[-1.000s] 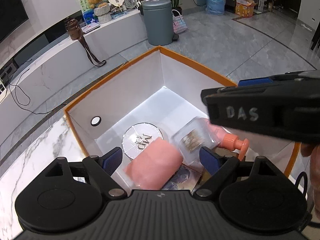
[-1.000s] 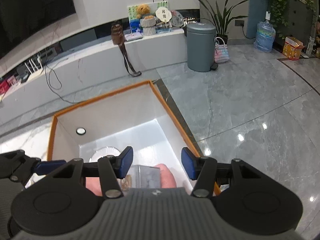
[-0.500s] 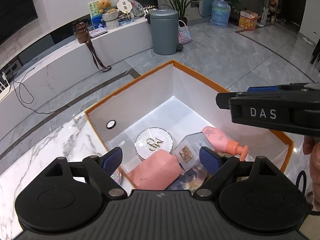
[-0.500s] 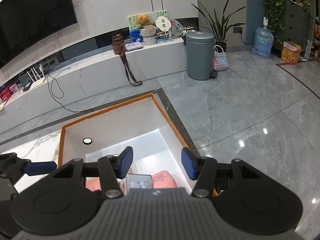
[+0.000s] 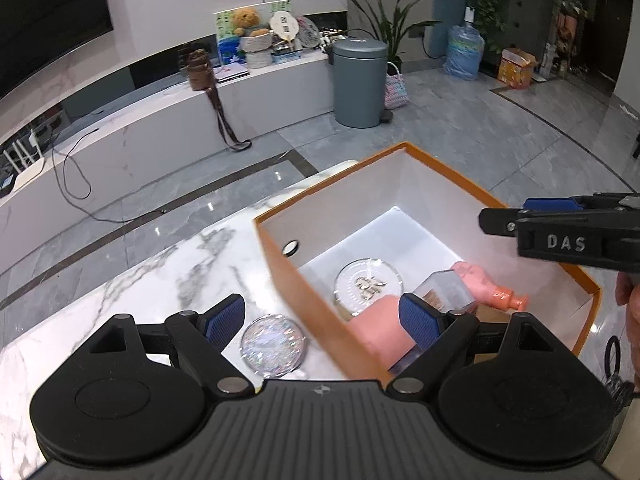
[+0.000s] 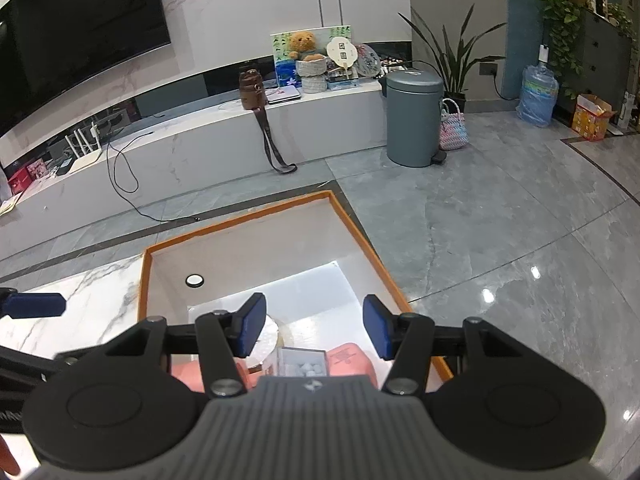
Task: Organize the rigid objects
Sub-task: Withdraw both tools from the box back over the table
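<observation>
Glittery disc (image 5: 274,346) on marble only in left view, both claws (image 5: 322,320) (image 6: 314,330) wide, empty

I see grey glossy floor tiles (image 6: 500,216) with ceiling lights reflected in them. A long white marble ledge (image 6: 200,148) runs below a dark wall screen (image 6: 80,28). A grey pedal bin (image 6: 414,118) stands beside a tall leafy plant (image 6: 452,60); a teddy bear (image 6: 302,44) sits on the ledge.

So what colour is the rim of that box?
Orange rim, white inside; clearest in the left wrist view.
</observation>
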Motion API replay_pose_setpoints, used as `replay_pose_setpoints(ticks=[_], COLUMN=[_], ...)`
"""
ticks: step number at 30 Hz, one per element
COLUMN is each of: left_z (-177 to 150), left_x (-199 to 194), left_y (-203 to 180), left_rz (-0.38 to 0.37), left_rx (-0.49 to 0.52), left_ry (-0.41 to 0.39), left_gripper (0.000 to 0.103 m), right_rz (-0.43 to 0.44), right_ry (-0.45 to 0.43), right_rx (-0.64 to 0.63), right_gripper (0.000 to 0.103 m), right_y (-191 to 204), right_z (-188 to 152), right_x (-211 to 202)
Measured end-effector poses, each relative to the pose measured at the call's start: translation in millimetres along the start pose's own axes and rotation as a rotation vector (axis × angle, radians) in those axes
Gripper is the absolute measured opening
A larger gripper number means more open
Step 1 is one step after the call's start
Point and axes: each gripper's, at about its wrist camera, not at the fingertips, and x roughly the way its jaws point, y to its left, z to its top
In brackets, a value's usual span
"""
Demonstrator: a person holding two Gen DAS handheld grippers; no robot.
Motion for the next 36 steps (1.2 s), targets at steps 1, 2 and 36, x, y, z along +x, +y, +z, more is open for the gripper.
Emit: replay_pose_setpoints(ticks=[1,2,36], left_z=[-3,-5,-131], left_x=[-1,-2,-8], left_y=[4,7,119], left_rz=[0.001,0.004,0.027], left_rx=[-0.004,-0.007,-0.172], left_ry=[-0.001,-0.001,0.014], left_gripper=[0.102,0.102,0.102], right_rz=[0.0,0.001,0.12], right_ry=[0.0,0.0,-0.005], right_rx=[-0.004,-0.007,-0.416], right_gripper=[0.054,0.054,0.054], right_y=[3,5,167], right_z=[0,0,-91], right_x=[-1,-1,-13])
